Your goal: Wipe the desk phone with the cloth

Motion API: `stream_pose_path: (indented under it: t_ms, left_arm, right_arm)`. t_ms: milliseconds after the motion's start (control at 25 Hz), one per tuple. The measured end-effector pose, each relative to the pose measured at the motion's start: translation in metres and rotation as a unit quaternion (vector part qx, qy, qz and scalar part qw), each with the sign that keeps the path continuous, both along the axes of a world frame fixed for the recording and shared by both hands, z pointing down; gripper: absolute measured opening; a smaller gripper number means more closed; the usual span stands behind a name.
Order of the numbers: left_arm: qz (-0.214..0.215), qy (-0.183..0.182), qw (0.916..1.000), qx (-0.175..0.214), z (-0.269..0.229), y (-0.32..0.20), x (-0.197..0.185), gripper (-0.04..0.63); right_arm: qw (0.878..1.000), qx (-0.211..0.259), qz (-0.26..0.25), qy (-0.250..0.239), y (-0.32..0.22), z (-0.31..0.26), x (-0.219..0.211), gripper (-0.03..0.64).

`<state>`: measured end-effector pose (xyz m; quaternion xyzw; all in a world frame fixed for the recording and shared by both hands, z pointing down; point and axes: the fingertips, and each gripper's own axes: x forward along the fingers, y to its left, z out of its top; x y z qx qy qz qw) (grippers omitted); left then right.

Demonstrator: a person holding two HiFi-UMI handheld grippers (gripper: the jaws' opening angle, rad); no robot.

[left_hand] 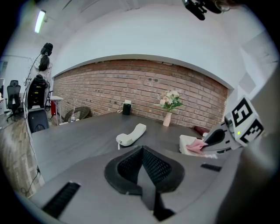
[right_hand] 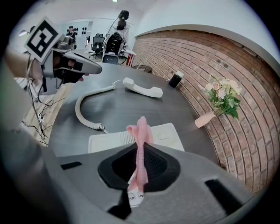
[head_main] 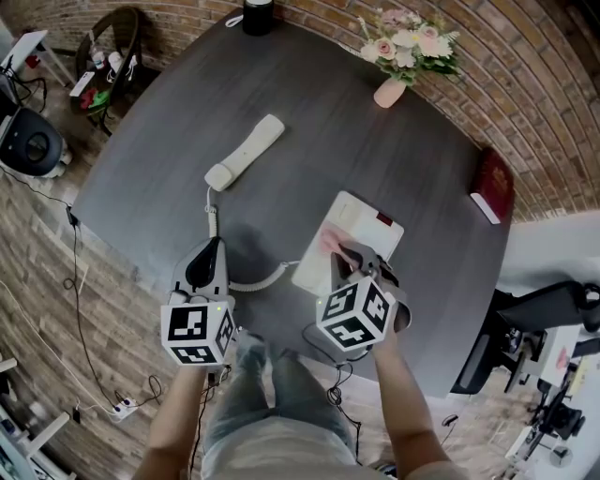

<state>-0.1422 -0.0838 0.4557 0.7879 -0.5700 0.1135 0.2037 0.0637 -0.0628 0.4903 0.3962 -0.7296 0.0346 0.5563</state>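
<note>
The white desk phone base (head_main: 361,230) (right_hand: 164,133) lies on the dark round table (head_main: 169,141), near its front edge. Its handset (head_main: 246,151) (left_hand: 131,134) (right_hand: 142,89) rests off the cradle farther back, joined by a coiled cord (head_main: 251,279) (right_hand: 87,107). My right gripper (head_main: 339,248) (right_hand: 141,131) is shut on a pink cloth (head_main: 331,241) (right_hand: 141,148) (left_hand: 197,145), held over the base's near end. To the left of the base, my left gripper (head_main: 208,255) (left_hand: 142,164) is shut with nothing in it.
A pink vase of flowers (head_main: 409,52) (right_hand: 221,100) stands at the table's far side, a black cylinder (head_main: 257,16) at the back edge, and a dark red book (head_main: 492,186) at the right edge. Cables lie on the wooden floor (head_main: 47,309) to the left.
</note>
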Motion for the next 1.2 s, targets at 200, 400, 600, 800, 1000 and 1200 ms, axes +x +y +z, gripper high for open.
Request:
stream_pose_path:
  t_ms: [200, 400, 600, 800, 1000, 1200]
  left_arm:
    - [0.004, 0.0, 1.0, -0.001, 0.0, 0.003, 0.003, 0.003]
    - [0.006, -0.001, 1.0, -0.003, 0.003, 0.008, 0.004, 0.003]
    - [0.007, -0.002, 1.0, -0.004, 0.003, 0.012, 0.003, 0.003]
    - [0.008, -0.002, 1.0, -0.004, 0.004, 0.017, 0.004, 0.003]
    - [0.009, -0.002, 0.9999, -0.006, 0.006, 0.024, 0.002, 0.003]
    - [0.01, -0.003, 0.9999, -0.007, 0.006, 0.028, 0.003, 0.003]
  right_arm:
    - [1.0, -0.003, -0.001, -0.001, 0.006, 0.002, 0.0, 0.021]
    - [1.0, -0.003, -0.004, -0.002, 0.01, 0.004, -0.001, 0.021]
    - [1.0, -0.008, -0.008, -0.005, 0.017, 0.006, -0.006, 0.021]
    - [1.0, -0.011, -0.012, -0.008, 0.024, 0.008, -0.01, 0.021]
    - [1.0, -0.014, -0.012, -0.01, 0.032, 0.009, -0.015, 0.021]
    - [1.0, -0.016, -0.013, -0.012, 0.039, 0.01, -0.016, 0.021]
